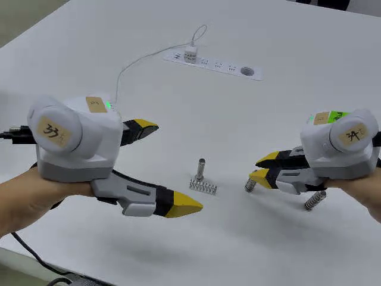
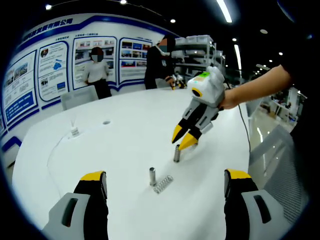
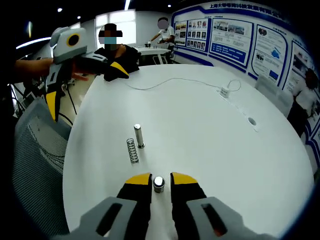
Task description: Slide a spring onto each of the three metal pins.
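The left gripper (image 1: pixel 178 167) was nearest the person, in front of and left of the bare pin (image 1: pixel 201 168). A hand held it level. Its body was matte white and grey plastic, and its black jaws ended in yellow wedge tips. The jaws were spread wide, with nothing between them.

Just in front of the bare pin, by its foot, a loose spring (image 1: pixel 203 186) of fine bright wire lay on its side (whether it touched the pin could not be made out). The bare pin itself was a short, smooth steel cylinder with a flat top. It stood upright on the white table (image 1: pixel 250 119), whose surface was plain and faintly glossy.

To the right of the bare pin stood a sprung pin (image 1: pixel 250 185) with coils wound round its shaft. The right gripper (image 1: pixel 255 168) reached in from the right and pointed toward the bare pin, its tips just above the sprung pin. Its jaws were parted by a narrow gap. The right gripper view showed the sprung pin's shiny round top between the yellow tips, with no clear contact, so the jaws seemed to be clasping nothing.

Farther right of the bare pin, a second sprung pin (image 1: pixel 315 199) was partly hidden under that gripper's body, and only its lower coils showed.

Well beyond the bare pin lay a flat white power strip (image 1: pixel 214 64), with a thin white cable (image 1: pixel 134 62) curving away from a plug in it.
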The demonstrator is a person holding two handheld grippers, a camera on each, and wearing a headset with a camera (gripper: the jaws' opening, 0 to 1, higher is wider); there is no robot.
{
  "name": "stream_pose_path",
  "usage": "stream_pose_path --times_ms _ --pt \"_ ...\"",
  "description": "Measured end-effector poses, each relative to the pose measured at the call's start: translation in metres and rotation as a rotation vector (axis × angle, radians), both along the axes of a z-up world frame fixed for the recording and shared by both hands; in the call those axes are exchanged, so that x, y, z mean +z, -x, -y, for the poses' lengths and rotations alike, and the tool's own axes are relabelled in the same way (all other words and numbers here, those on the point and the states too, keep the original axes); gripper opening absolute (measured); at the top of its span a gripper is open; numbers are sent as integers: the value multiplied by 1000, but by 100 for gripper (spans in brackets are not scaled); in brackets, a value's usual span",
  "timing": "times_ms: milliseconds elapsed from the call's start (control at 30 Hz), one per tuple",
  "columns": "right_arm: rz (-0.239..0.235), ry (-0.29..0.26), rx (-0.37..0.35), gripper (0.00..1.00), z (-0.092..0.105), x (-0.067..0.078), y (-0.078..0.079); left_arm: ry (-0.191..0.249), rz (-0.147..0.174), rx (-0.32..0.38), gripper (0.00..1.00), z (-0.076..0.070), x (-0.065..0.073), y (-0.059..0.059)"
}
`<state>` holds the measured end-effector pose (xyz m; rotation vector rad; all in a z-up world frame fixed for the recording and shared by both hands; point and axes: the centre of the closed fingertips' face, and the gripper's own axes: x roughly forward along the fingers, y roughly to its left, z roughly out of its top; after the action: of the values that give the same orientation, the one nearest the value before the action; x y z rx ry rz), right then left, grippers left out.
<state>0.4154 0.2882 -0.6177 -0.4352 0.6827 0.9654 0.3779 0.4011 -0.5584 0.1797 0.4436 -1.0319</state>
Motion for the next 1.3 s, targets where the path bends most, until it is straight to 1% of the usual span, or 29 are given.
stream_pose_path --times_ms 133,300,400,500,567,600,633,700,800,867,933,1067,1133,1167,1300 --pt "19 -17 3 15 -6 9 1 27 3 13 100 -2 7 -3" --pt "27 -61 31 15 -23 21 4 25 8 19 100 -6 8 -5" --pt "30 -61 56 16 -34 20 7 23 10 24 99 -10 9 -6" --pt "21 -67 76 16 -44 16 10 27 11 35 99 -16 11 -7" --pt "16 -63 90 16 -53 10 13 28 6 32 98 -18 12 -6" --pt "15 -59 96 16 -56 8 14 26 5 30 98 -19 11 -5" --pt "23 -37 116 16 -60 3 16 22 4 29 98 -20 11 -5" --pt "23 -7 135 16 -65 -5 19 23 0 31 97 -21 10 -4" --pt "10 1 134 16 -70 -14 20 25 7 45 99 -21 10 -6" --pt "0 3 133 16 -74 -19 20 26 5 45 98 -21 10 -5" --pt "-6 6 133 16 -76 -24 19 23 5 47 98 -22 10 -5" --pt "-15 42 138 16 -80 -38 16 25 3 52 98 -25 9 -4" --pt "-8 84 134 16 -78 -45 14 18 4 52 98 -27 8 -4" --pt "-9 95 125 16 -77 -47 12 14 3 51 98 -27 7 -3" --pt "-35 92 122 15 -78 -53 14 14 -5 55 98 -29 4 -2"
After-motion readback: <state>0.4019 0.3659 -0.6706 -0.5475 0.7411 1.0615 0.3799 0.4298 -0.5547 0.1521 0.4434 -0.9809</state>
